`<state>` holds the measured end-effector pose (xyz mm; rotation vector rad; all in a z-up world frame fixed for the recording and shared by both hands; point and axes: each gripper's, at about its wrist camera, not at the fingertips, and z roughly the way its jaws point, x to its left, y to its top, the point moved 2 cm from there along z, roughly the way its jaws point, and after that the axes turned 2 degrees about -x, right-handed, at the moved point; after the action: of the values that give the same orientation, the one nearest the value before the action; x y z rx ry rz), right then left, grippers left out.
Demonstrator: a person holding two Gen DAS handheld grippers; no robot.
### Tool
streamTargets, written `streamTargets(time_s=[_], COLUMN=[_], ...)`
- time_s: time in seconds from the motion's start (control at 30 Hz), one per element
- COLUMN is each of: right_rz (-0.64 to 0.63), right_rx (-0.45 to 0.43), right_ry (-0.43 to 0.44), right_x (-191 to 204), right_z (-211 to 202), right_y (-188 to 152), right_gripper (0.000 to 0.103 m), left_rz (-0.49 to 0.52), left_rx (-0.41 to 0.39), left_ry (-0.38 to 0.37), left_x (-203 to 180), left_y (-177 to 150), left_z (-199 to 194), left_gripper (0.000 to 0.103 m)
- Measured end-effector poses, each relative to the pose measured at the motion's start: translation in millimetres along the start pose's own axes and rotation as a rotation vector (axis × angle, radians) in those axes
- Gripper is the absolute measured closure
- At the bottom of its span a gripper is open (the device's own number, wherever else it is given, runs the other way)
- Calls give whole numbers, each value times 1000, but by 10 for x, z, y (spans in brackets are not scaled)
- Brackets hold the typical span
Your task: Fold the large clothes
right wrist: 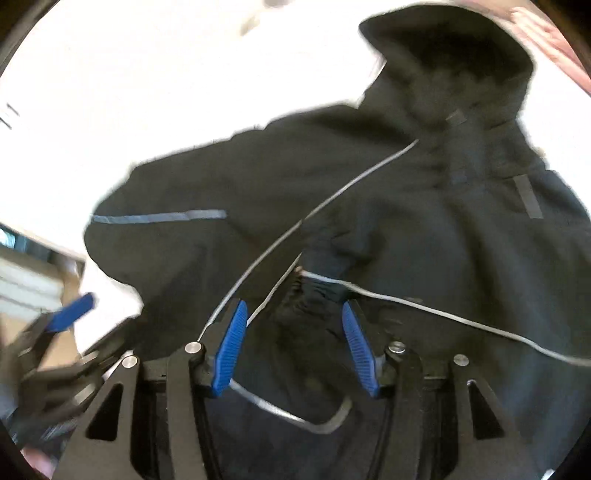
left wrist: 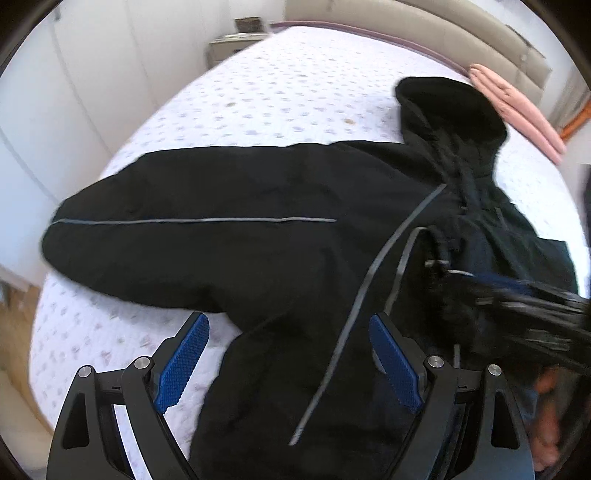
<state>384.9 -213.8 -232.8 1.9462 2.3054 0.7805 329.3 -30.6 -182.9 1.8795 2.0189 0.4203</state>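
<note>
A black hooded jacket (left wrist: 258, 206) is lying spread across a bed (left wrist: 288, 81) covered with a white patterned quilt, its hood (left wrist: 450, 110) pointing toward the padded headboard (left wrist: 443, 33) and one sleeve (left wrist: 177, 221) stretching out to the left. Thin grey stripes are running along the sleeve and across the body. The left claw (left wrist: 288, 354) is hovering over the jacket's near edge with its blue pads spread wide, gripping nothing. The right claw (right wrist: 293, 343) is sitting low over the middle of the jacket, its blue pads partly open with bunched black fabric between them, not pinched. A folded pink cloth (left wrist: 517, 110) is lying beside the hood near the headboard. A small nightstand (left wrist: 236, 40) is standing beyond the bed.
</note>
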Motion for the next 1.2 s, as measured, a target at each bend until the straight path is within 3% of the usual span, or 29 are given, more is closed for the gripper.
streamTargets(time_s=[0.07,0.13,0.17,0.2,0.27,0.4,0.43,0.53,0.57,0.63,0.73,0.77,0.93,1.03,1.2], right_rz=[24,48,69,99,184,290,317,354,361,350,321,315,260,256,263], right_rx=[-68,-102,-96,-80,-39,86,74,62,61,61,69,69,28,-15,-71], right_ry=[-90,-231,-297,-324,-334,-273,-255,-223,-215,-218,-228,-219,-251,-261,-331], right_x=[-218,-492,-673,-822,-1125,-1547,-1625,-1722,-1749,-1766,-1749,-1679,-1485,-1463,-1489], right_z=[-330,-503,-556,-549,-487,-78,-43,-88,-96,-112,-130,-143,-411,-652,-896], right_y=[-36,-112,-159,-214,-337,-525,-540,-510,-514,-508,-453,-429,-353,-331,-423], right_gripper=[47,61,73,74,75,75,75,75,75,75,75,75,75,73,62], left_rz=[20,42,54,61,64,43,37,33,37,50,80,73,84,38,51], left_rx=[5,16,31,40,58,108,125,155,161,156,133,141,22,-51,-84], left_ry=[-65,-154,-207,-253,-333,-398,-412,-433,-444,-444,-469,-490,-474,-452,-376], left_x=[-123,-298,-414,-501,-657,-795,-811,-860,-881,-911,-930,-922,-840,-548,-164], left_y=[41,90,124,151,185,245,252,249,259,269,289,310,490,662,745], left_z=[63,169,254,316,452,746,816,927,955,955,887,878,461,214,154], left_gripper=[14,14,14,14,14,14,15,30,41,46,83,86,88,89,89])
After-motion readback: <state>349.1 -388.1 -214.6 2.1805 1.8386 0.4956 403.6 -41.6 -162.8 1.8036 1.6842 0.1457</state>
